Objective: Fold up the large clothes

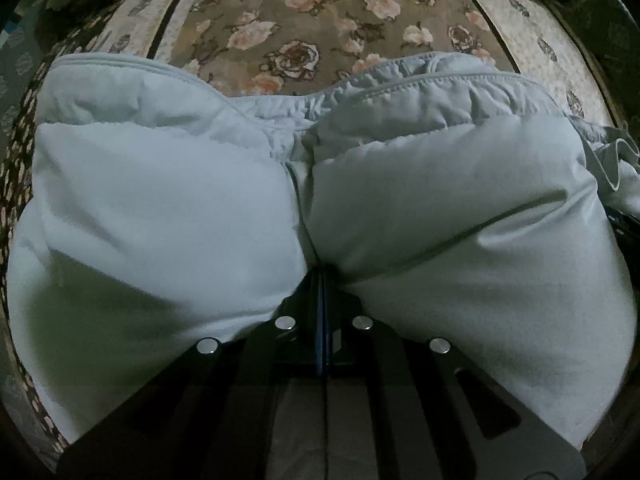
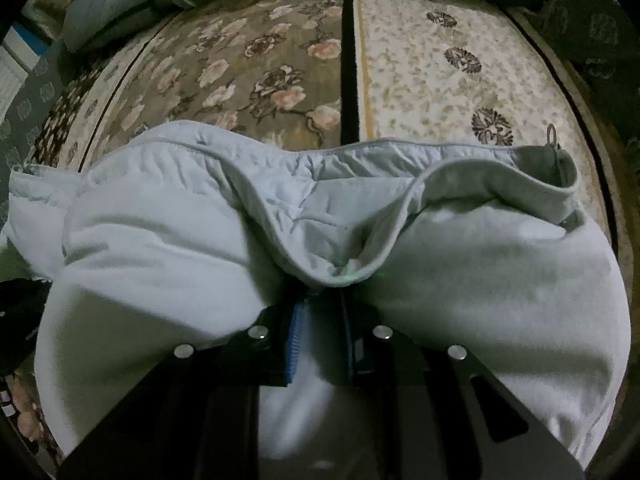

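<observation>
A large pale blue padded garment (image 1: 180,200) lies bunched on a floral bed cover and fills most of both views. My left gripper (image 1: 322,276) is shut on a pinch of its cloth, which bulges up on both sides of the fingers. My right gripper (image 2: 320,300) is shut on a thick fold of the same garment (image 2: 500,260), with cloth between the blue pads. A stitched hem with a small metal ring (image 2: 552,136) runs across the far edge in the right wrist view. The fingertips are hidden in the cloth.
The bed cover (image 1: 288,20) has a brown rose panel and cream side panels (image 2: 440,80) divided by a dark stripe. Pillows and dark bedding (image 2: 120,4) lie at the far end. Dark patterned edges drop off at both sides.
</observation>
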`<state>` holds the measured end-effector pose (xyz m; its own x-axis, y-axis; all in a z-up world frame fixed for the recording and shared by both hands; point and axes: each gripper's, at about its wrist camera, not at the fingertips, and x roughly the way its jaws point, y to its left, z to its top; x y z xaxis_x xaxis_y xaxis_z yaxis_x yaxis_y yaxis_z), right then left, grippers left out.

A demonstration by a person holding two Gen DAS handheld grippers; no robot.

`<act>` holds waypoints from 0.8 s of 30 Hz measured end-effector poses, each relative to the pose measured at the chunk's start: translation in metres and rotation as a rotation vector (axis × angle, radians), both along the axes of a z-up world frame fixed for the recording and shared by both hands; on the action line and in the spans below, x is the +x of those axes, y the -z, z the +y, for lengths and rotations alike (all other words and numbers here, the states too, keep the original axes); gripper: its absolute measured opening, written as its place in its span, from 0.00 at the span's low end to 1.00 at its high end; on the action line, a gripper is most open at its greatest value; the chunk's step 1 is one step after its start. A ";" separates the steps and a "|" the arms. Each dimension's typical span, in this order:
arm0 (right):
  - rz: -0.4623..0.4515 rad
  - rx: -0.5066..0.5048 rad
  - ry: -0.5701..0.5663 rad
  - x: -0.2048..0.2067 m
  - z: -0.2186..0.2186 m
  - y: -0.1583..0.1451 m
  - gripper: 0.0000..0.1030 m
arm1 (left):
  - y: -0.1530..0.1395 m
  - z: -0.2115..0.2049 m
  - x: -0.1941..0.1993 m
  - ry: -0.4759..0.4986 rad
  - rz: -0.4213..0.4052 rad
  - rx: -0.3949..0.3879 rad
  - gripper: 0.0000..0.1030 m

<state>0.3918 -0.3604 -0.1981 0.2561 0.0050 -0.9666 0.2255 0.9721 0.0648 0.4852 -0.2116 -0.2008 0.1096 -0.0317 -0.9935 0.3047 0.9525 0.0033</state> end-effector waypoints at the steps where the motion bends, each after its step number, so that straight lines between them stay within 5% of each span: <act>1: -0.001 0.002 0.001 0.000 0.000 0.001 0.16 | 0.001 0.001 0.002 0.000 0.008 -0.005 0.00; 24: 0.010 -0.042 -0.010 0.011 0.004 0.009 0.15 | 0.007 0.006 0.018 0.016 0.031 -0.037 0.00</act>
